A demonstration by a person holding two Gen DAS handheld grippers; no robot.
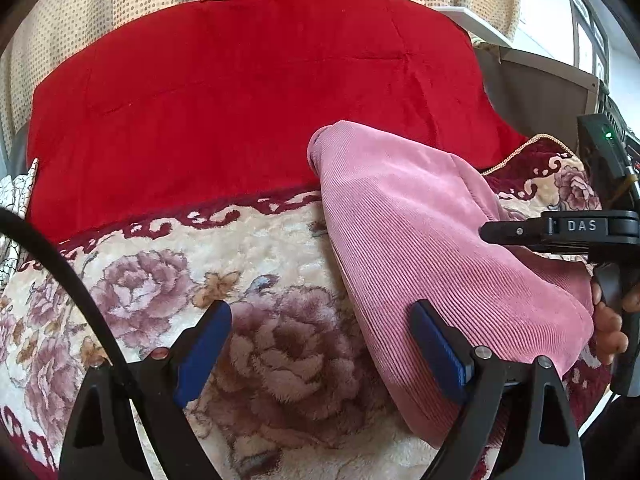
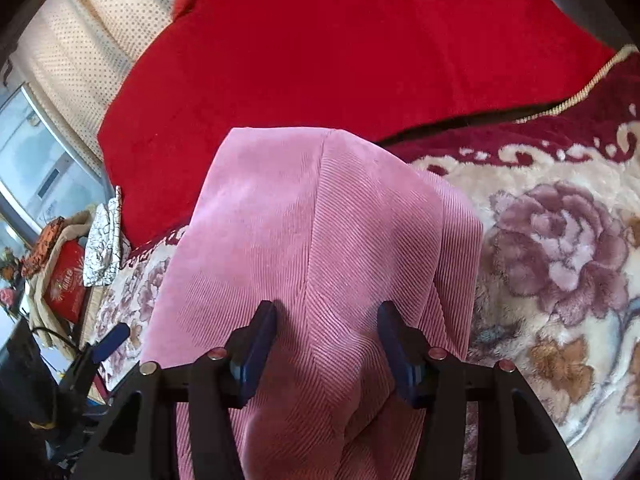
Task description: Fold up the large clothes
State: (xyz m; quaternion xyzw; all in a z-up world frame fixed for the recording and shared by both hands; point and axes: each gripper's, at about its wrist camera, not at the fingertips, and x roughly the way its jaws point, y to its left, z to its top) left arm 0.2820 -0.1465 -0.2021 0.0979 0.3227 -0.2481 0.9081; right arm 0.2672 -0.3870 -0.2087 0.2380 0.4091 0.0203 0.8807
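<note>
A pink corduroy garment (image 1: 420, 240) lies folded in a long strip on the floral blanket (image 1: 248, 248); it also shows in the right wrist view (image 2: 312, 220). My left gripper (image 1: 320, 344) is open, its left finger over the blanket and its right finger at the garment's left edge, holding nothing. My right gripper (image 2: 328, 344) is open with both blue pads (image 2: 256, 348) spread over the garment's near end. The right gripper also shows from the side in the left wrist view (image 1: 520, 232), above the garment.
A red quilt (image 1: 256, 92) covers the far half of the bed. The floral blanket (image 2: 560, 260) spreads to the right of the garment. Dotted curtains (image 1: 80, 20) hang behind. A bedside pile with a red box (image 2: 66, 280) and a patterned cloth (image 2: 104, 240) stands at the left.
</note>
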